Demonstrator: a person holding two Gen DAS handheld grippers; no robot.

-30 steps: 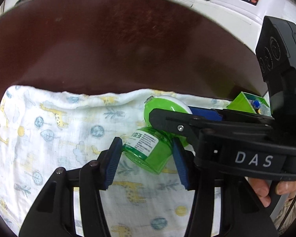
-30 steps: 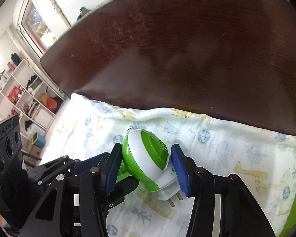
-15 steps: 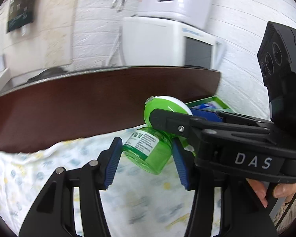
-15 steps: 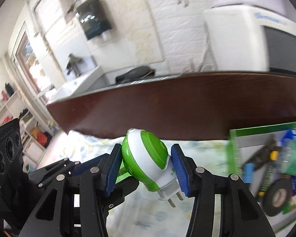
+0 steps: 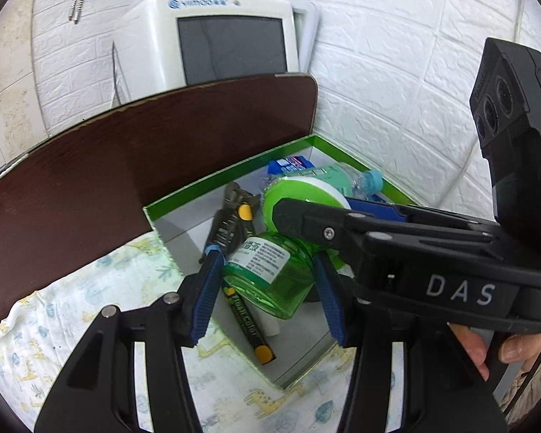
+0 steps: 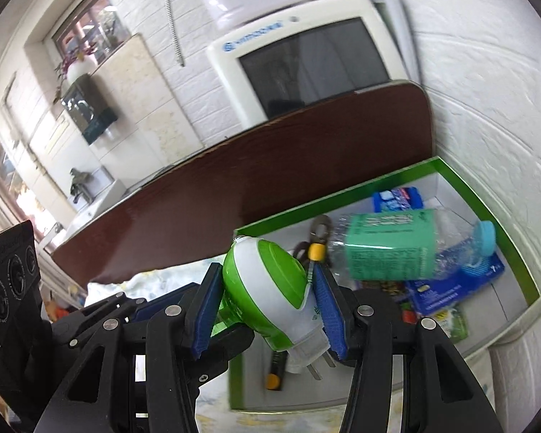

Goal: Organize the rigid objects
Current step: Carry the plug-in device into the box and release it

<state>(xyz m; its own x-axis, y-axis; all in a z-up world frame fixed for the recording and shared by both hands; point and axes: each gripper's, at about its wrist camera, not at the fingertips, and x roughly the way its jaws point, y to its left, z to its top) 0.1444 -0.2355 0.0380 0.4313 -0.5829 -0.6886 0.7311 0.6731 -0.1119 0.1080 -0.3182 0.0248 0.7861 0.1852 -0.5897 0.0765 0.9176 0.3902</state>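
Observation:
My left gripper (image 5: 267,296) is shut on the green liquid bottle (image 5: 270,276) of a plug-in device. My right gripper (image 6: 270,317) is shut on the device's green-and-white plug head (image 6: 270,292), which also shows in the left wrist view (image 5: 299,195). Both hold the one device in the air over a green-rimmed white box (image 5: 234,169), seen in the right wrist view too (image 6: 487,209). The box holds a clear bottle with a green label (image 6: 396,249), pliers (image 5: 231,216), a black marker (image 5: 249,328) and blue packets (image 6: 454,281).
The box lies on a giraffe-print cloth (image 5: 54,321) in the corner by a dark brown board (image 5: 126,151) and a white brick wall (image 5: 396,72). A white appliance (image 5: 227,36) stands behind the board.
Both grippers have carried the green device to the right, from over the cloth to above the box. The grips have not changed.

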